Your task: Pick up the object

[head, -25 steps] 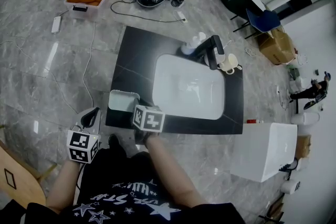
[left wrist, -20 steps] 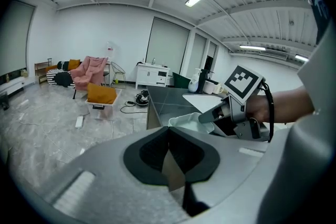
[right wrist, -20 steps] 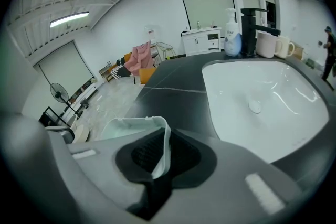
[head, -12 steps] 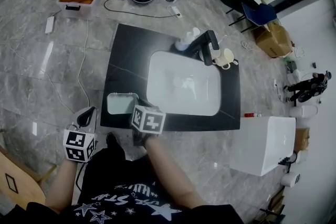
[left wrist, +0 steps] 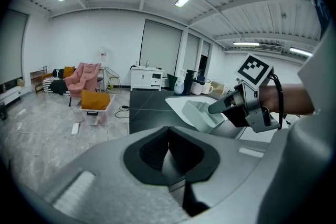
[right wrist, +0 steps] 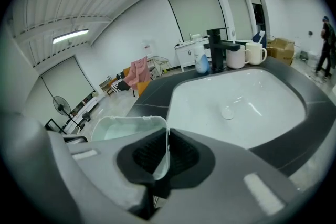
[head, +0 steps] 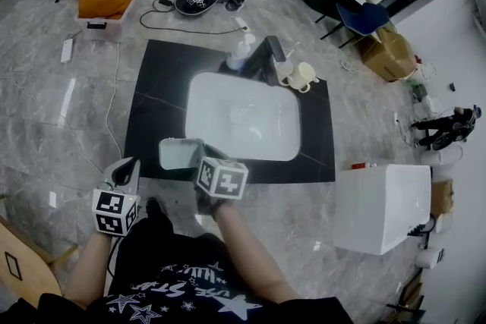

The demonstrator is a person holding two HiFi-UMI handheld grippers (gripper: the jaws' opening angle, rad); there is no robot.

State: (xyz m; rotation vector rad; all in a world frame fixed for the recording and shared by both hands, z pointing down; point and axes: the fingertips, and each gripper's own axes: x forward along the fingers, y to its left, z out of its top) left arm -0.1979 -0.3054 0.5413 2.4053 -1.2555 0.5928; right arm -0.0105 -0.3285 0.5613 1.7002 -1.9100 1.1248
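Your left claw (left wrist: 169, 157) hangs off the near-left corner of the bench (head: 156, 87), over the floor. Its jaws are pressed together with nothing between them, and it takes no part in the grasp.

The clear plastic container (head: 178, 153) is at that same near-left corner, with its long axis running roughly along the near edge. Your right claw (right wrist: 167, 157) is the one on it. The jaws are closed down on the container's thin right-hand wall, pinching it edge-on, so the whole body of the container lies to the left of the claw. From there any lift will likely hang the weight out to one side, so expect it to want to tip.

In the left gripper view the container looks tilted. The marker cube covers its near side from above, so you cannot tell whether its base is clear of the bench. Its clear walls also wash out against the white basin (head: 243, 114) to its right. The tap (head: 267, 61) and mugs (head: 300, 76) stand well apart at the far edge
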